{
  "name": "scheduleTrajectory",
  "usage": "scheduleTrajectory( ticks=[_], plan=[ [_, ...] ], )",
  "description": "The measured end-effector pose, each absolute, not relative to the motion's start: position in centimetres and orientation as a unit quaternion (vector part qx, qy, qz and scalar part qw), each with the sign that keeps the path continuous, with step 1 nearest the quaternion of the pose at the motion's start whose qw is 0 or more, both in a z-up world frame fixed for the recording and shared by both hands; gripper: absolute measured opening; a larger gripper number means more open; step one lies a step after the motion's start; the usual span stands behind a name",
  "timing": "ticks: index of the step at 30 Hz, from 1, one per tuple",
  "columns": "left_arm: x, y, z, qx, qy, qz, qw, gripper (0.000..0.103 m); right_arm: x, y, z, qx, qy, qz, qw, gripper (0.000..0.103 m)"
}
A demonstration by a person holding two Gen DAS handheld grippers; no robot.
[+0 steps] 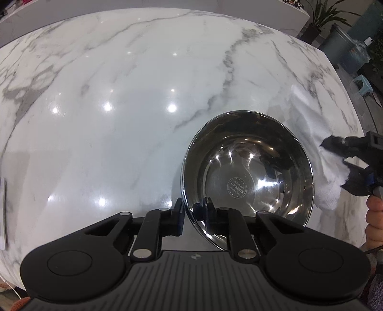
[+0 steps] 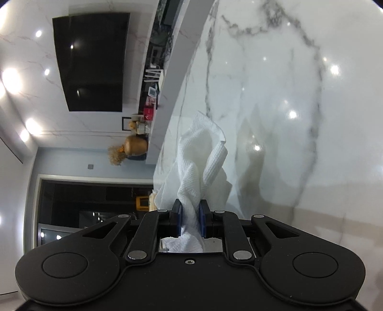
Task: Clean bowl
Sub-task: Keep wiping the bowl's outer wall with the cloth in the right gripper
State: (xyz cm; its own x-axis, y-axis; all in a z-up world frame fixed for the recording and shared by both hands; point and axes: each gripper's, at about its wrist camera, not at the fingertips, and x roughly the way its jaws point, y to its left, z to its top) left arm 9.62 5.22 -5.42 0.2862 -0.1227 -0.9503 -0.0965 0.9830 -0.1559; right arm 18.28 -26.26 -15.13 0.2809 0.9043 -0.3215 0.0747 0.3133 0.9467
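A shiny steel bowl [image 1: 249, 172] with a round stamp in its bottom is tilted over the marble table [image 1: 119, 95]. My left gripper [image 1: 192, 211] is shut on the bowl's near rim, one finger outside and one inside. My right gripper [image 2: 190, 215] is shut on a crumpled white paper towel [image 2: 201, 158]. In the left wrist view the right gripper [image 1: 344, 165] and the towel [image 1: 328, 177] are just right of the bowl, outside its rim. The bowl is not in the right wrist view.
The table's right edge [image 1: 354, 100] drops to a floor with a dark bin [image 1: 340, 45], a potted plant [image 1: 320, 16] and a small blue stool [image 1: 362, 81]. A flat white object [image 1: 2, 215] lies at the table's left edge. A hand [image 1: 374, 220] holds the right gripper.
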Motion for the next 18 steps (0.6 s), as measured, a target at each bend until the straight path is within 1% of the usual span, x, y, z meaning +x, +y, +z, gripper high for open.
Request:
scheduleTrajectory(
  ticks=[6,18],
  plan=[
    [10.1,4.6,-5.5,-0.073,0.593,-0.010,0.802,0.015,18.4,-26.2,-15.4,0.481,0.517,0.316,0.634,0.014],
    [10.5,4.2,-5.7,-0.093,0.586,-0.009,0.805,0.015,17.8,-26.0,-16.8,0.433,0.564,0.268,0.650,0.014]
  ],
)
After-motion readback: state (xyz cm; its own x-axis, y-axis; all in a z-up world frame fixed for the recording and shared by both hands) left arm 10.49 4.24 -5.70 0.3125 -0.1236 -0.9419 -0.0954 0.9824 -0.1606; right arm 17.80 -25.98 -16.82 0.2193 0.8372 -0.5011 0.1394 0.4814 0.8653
